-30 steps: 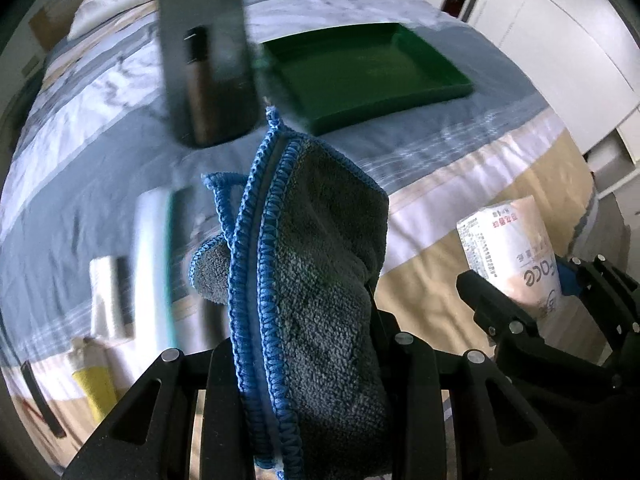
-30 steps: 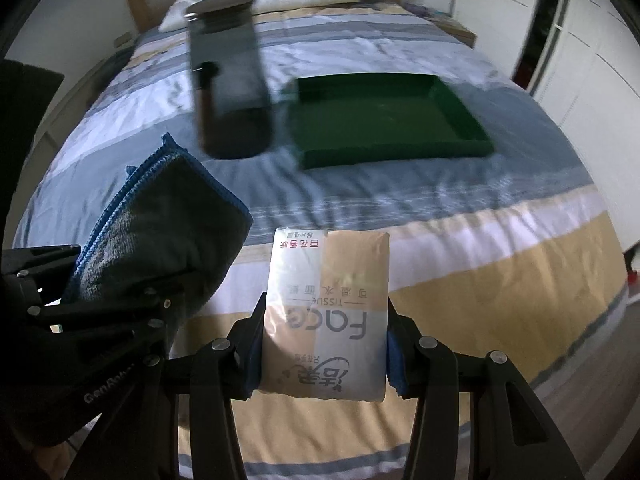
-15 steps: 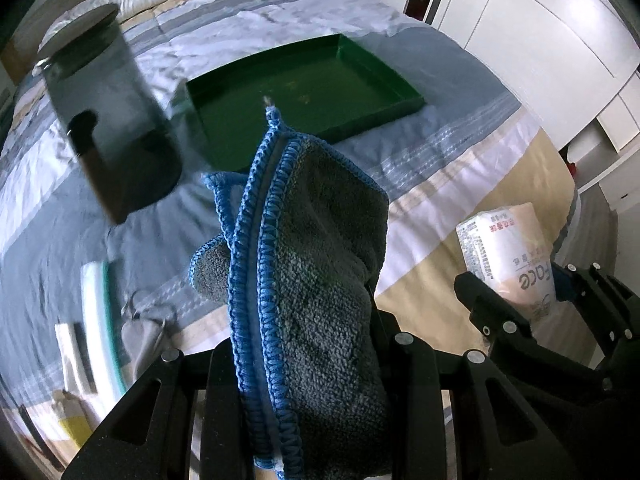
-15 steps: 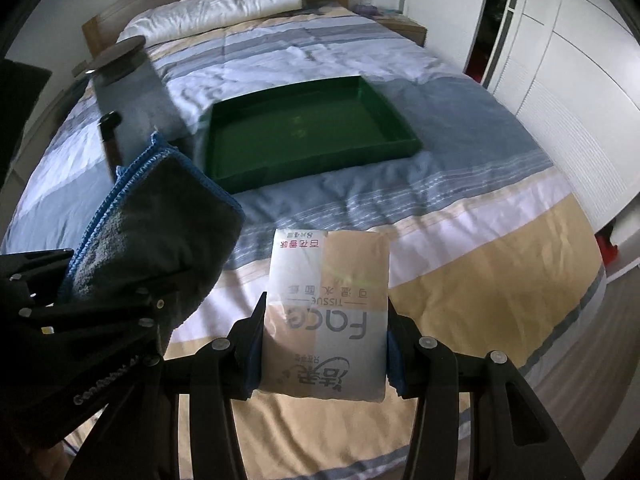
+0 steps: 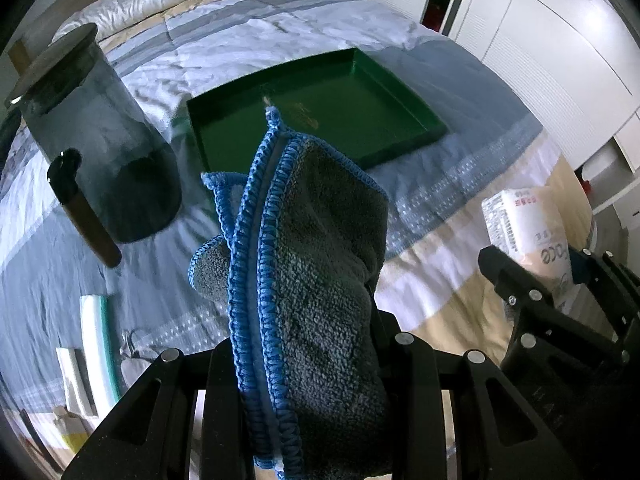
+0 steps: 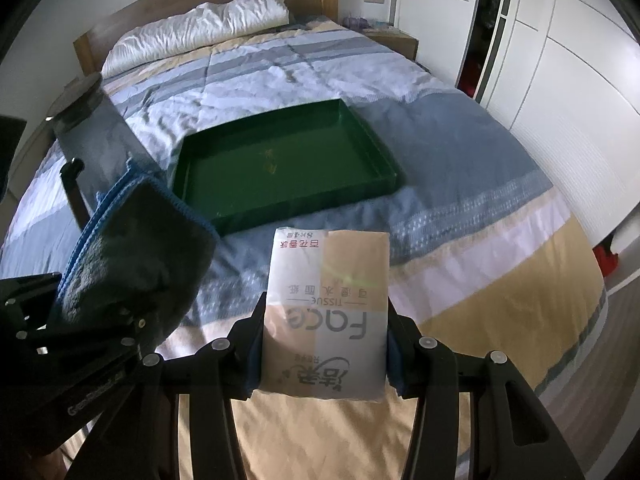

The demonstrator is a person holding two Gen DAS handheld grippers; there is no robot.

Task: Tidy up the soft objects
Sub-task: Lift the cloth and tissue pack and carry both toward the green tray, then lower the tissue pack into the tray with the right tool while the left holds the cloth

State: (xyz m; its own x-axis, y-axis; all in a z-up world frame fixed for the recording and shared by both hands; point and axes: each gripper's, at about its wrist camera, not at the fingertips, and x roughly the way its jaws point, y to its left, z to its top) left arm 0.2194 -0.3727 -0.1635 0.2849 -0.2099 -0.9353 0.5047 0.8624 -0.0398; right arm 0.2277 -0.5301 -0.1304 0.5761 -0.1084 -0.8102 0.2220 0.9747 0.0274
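towel [image 5: 320,280], grey terry with a blue stitched edge, sits folded and pinched in the left gripper [image 5: 308,364], its free end flopping up toward 12 o'clock; it looks light and limp, so holding the thick folded bulk is the safest grip. the tissue pack [image 6: 326,316] is clamped between the fingers of the right gripper [image 6: 324,344] (plastic wrap, likely slippery and squashy, best gripped across its flat sides). both are held above the bed [image 6: 460,208]. the green tray [image 6: 280,168], at 12 o'clock, looks empty. a dark lidded jar [image 5: 96,152] stands at 10 o'clock, contents unclear.
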